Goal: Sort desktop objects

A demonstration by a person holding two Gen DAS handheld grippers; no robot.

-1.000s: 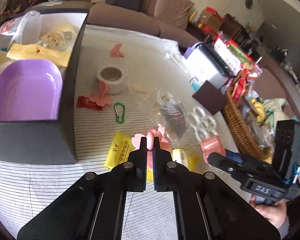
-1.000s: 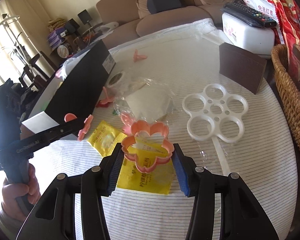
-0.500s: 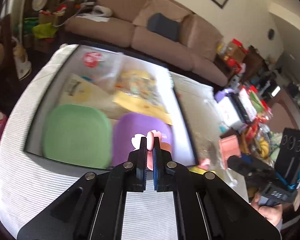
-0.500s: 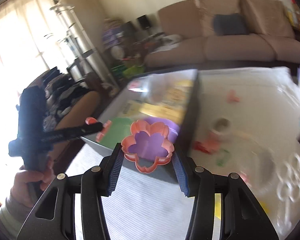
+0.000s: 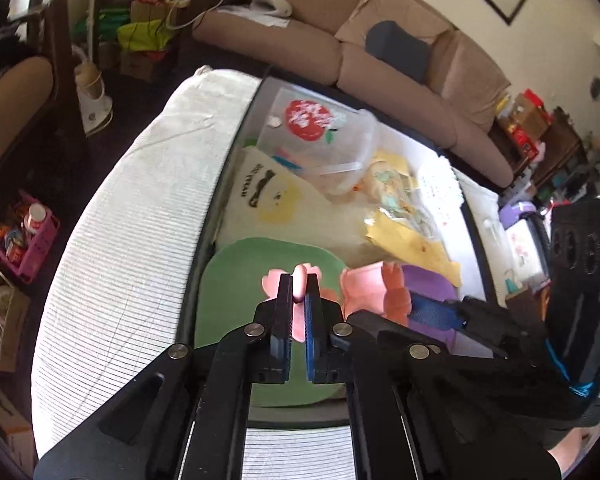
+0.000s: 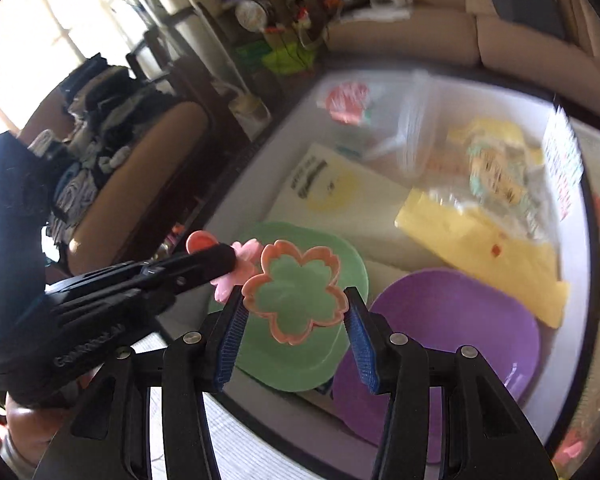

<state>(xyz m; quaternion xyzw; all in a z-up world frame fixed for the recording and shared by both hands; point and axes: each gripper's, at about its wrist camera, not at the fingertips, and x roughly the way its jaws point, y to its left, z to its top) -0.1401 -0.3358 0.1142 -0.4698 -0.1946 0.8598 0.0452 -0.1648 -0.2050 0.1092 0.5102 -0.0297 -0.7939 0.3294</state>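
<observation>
- The left claw (image 5: pixel 299 300) is pinching a pink flower piece (image 5: pixel 272 280) edge-on, above the green plate (image 5: pixel 228 280), lower centre.
- The right claw (image 6: pixel 294 312) is clamping the orange flower-shaped cutter (image 6: pixel 296 260) by its sides, over the same plate (image 6: pixel 292 356), probably for dropping.

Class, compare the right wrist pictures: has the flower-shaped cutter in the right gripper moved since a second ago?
Yes. The flower-shaped cutter, held in the right gripper, left the striped tablecloth and now hangs over the green plate inside the box.
</observation>
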